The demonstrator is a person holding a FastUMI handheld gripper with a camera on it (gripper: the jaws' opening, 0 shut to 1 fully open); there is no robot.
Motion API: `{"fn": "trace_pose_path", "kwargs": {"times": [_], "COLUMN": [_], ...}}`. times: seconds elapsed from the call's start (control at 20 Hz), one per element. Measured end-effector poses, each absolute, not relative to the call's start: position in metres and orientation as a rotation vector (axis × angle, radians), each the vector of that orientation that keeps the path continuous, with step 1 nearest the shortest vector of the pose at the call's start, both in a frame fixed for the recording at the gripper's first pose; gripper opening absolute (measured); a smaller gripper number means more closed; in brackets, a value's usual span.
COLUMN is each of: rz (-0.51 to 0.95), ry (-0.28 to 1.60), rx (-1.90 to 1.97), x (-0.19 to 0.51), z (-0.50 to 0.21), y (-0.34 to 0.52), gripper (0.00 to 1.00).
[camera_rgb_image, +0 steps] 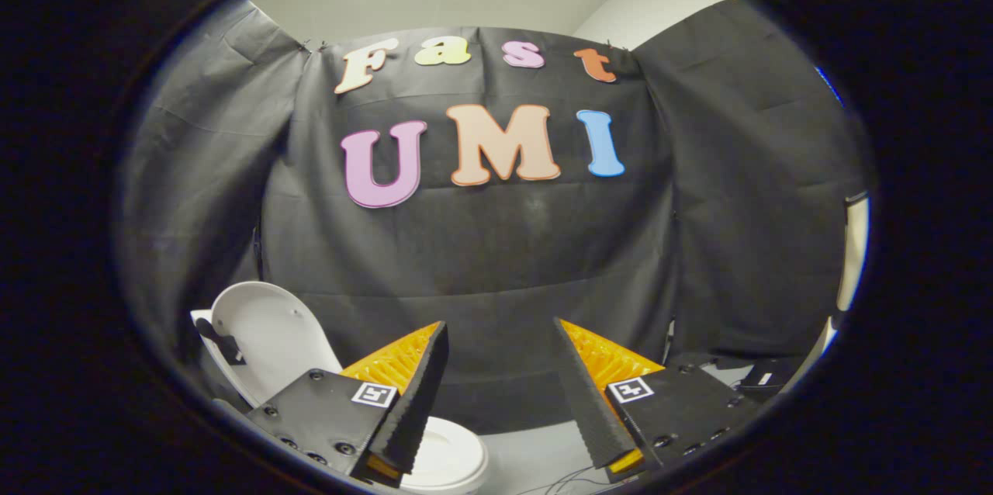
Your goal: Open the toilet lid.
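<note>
One toilet (446, 456), one raised lid (268, 340), one tongs (500, 336).

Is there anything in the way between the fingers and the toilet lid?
Nothing visible is in the way. The gripper is open with nothing between its fingers. The toilet lid already stands raised, off to the left beyond the left finger, above the toilet. Only the black cloth wall lies ahead.
</note>
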State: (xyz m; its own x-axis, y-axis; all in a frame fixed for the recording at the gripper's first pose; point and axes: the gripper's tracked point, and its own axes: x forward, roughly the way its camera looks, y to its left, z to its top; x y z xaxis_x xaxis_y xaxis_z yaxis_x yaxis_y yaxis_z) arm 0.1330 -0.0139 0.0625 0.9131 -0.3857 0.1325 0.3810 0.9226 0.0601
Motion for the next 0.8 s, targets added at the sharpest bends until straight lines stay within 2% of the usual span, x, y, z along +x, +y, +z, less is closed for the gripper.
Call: {"fn": "trace_pose_path", "kwargs": {"times": [0.3,0.6,0.75,0.8], "rz": [-0.387,-0.304,-0.277,-0.267], "ry": [-0.075,0.058,0.048,0.039], "rx": [0.113,0.062,0.037,0.037], "x": [0.096,0.077,0.076,0.075], "z": [0.013,-0.019,-0.013,-0.009], "y": [-0.068,-0.066,-0.067,-0.065], "gripper": [0.84,0.84,0.75,0.75]}}
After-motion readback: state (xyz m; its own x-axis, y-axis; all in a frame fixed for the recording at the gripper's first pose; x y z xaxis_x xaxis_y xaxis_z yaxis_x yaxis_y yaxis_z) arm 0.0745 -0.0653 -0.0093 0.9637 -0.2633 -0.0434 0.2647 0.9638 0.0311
